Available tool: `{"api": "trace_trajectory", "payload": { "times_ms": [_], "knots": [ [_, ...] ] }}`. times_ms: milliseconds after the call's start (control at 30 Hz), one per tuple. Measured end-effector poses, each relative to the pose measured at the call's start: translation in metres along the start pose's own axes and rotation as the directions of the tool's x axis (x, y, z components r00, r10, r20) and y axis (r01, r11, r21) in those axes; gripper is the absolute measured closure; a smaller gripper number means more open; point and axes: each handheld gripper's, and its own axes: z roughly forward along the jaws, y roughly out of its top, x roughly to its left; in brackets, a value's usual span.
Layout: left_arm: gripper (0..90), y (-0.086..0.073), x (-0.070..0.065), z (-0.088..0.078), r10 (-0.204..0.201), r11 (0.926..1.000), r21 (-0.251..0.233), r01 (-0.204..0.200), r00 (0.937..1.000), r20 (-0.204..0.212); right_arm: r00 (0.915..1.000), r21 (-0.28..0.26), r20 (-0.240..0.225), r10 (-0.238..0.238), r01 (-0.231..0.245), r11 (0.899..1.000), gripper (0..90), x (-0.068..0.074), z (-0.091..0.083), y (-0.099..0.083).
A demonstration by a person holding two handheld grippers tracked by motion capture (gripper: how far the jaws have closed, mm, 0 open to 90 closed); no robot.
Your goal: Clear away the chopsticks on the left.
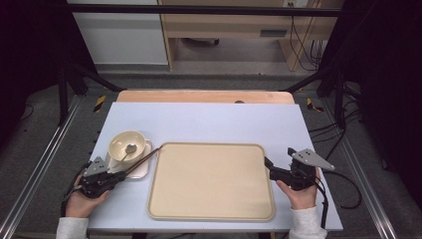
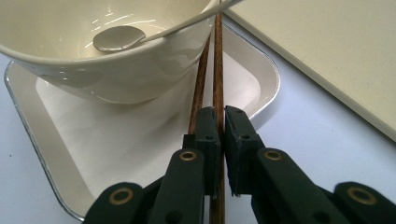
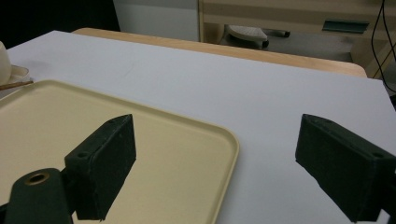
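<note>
A cream bowl [image 1: 127, 144] [image 2: 93, 60] with a metal spoon [image 1: 130, 149] [image 2: 119, 37] in it stands on a square white plate [image 1: 144, 169] [image 2: 116, 140] at the table's left. Two brown chopsticks [image 1: 144, 160] [image 2: 218, 70] lie across the plate beside the bowl. My left gripper [image 1: 122, 175] [image 2: 220, 112] is shut on them at their near end; one stick shows clamped between the pads, and the other runs in behind one jaw. My right gripper [image 1: 278, 157] [image 3: 215, 135] stands open and holds nothing, over the right rim of a large beige tray [image 1: 211, 181] [image 3: 187, 154].
The tray lies bare at the middle of the pale blue table top [image 1: 199, 119] [image 3: 233, 84]. A wooden edge [image 1: 204, 96] borders the far side. Cables [image 1: 348, 189] trail off the table's right side.
</note>
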Motion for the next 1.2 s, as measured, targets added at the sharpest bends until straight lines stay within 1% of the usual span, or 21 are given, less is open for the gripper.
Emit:
{"api": "trace_trajectory", "payload": {
  "times_ms": [67, 167, 467, 633, 733, 833, 900, 933, 967, 1000, 1033, 1100, 1133, 1167, 1200],
  "knots": [
    [84.8, 0.0, 0.0, 0.0, -0.002, 1.0, -0.003, 0.002, 1.0, 0.007, 1.0, -0.002, 0.001, 0.001, -0.001, 1.0, 12.5, 0.0, 0.0, 0.0],
    [84.8, 0.0, -0.001, -0.001, 0.002, 1.0, -0.001, -0.002, 1.0, 0.003, 1.0, -0.004, 0.0, 0.004, -0.004, 1.0, 12.5, 0.0, 0.0, 0.0],
    [84.9, 0.002, -0.004, -0.003, -0.004, 0.9997, -0.024, 0.004, 1.0, 0.006, 1.0, -0.005, 0.002, 0.002, -0.002, 1.0, 12.5, -0.001, -0.001, 0.0],
    [84.9, 0.003, -0.008, -0.003, 0.003, 0.9996, -0.028, -0.002, 1.0, 0.005, 1.0, -0.005, 0.002, 0.001, -0.001, 1.0, 11.7, -0.001, -0.001, 0.001],
    [84.8, 0.005, -0.012, -0.006, 0.002, 0.9989, -0.046, -0.002, 1.0, 0.006, 1.0, -0.001, 0.005, 0.007, -0.007, 1.0, 10.3, -0.001, -0.001, 0.001],
    [84.8, 0.006, -0.014, -0.008, 0.004, 0.9988, -0.05, -0.004, 1.0, 0.004, 1.0, 0.002, 0.006, 0.008, -0.008, 1.0, 9.8, -0.001, -0.001, 0.001],
    [84.8, 0.008, -0.017, -0.009, 0.009, 0.9983, -0.057, -0.009, 1.0, -0.001, 0.9999, 0.006, 0.007, 0.007, -0.007, 1.0, 9.6, -0.001, -0.001, 0.0],
    [84.8, 0.011, -0.021, -0.01, 0.012, 0.9977, -0.067, -0.012, 0.9999, 0.001, 0.9999, 0.008, 0.009, 0.005, -0.005, 1.0, 9.3, -0.001, 0.0, 0.0],
    [84.8, 0.011, -0.021, -0.01, 0.012, 0.9977, -0.067, -0.012, 0.9999, 0.001, 0.9999, 0.008, 0.009, 0.005, -0.005, 1.0, 9.3, -0.001, 0.0, 0.0],
    [84.8, 0.014, -0.027, -0.011, 0.018, 0.9966, -0.08, -0.018, 0.9998, 0.004, 0.9999, 0.008, 0.01, 0.005, -0.005, 1.0, 9.2, -0.002, 0.0, 0.0],
    [84.8, 0.016, -0.03, -0.011, 0.023, 0.996, -0.086, -0.023, 0.9997, 0.002, 0.9999, 0.006, 0.012, 0.005, -0.005, 1.0, 9.1, -0.002, -0.001, 0.0],
    [84.8, 0.017, -0.033, -0.011, 0.026, 0.9957, -0.089, -0.026, 0.9997, 0.003, 0.9999, 0.005, 0.014, 0.005, -0.005, 1.0, 9.0, -0.002, -0.001, 0.001],
    [84.8, 0.019, -0.036, -0.011, 0.031, 0.9954, -0.09, -0.031, 0.9995, 0.005, 0.9999, 0.005, 0.015, 0.005, -0.005, 1.0, 8.8, -0.002, -0.001, 0.001],
    [84.8, 0.02, -0.039, -0.011, 0.037, 0.9949, -0.094, -0.037, 0.9993, -0.003, 0.9999, 0.005, 0.016, 0.004, -0.004, 1.0, 8.7, -0.003, -0.001, 0.001],
    [84.8, 0.022, -0.042, -0.011, 0.036, 0.9945, -0.098, -0.036, 0.9993, 0.002, 0.9998, 0.003, 0.017, 0.009, -0.009, 1.0, 8.5, -0.002, -0.001, 0.001]
  ]
}}
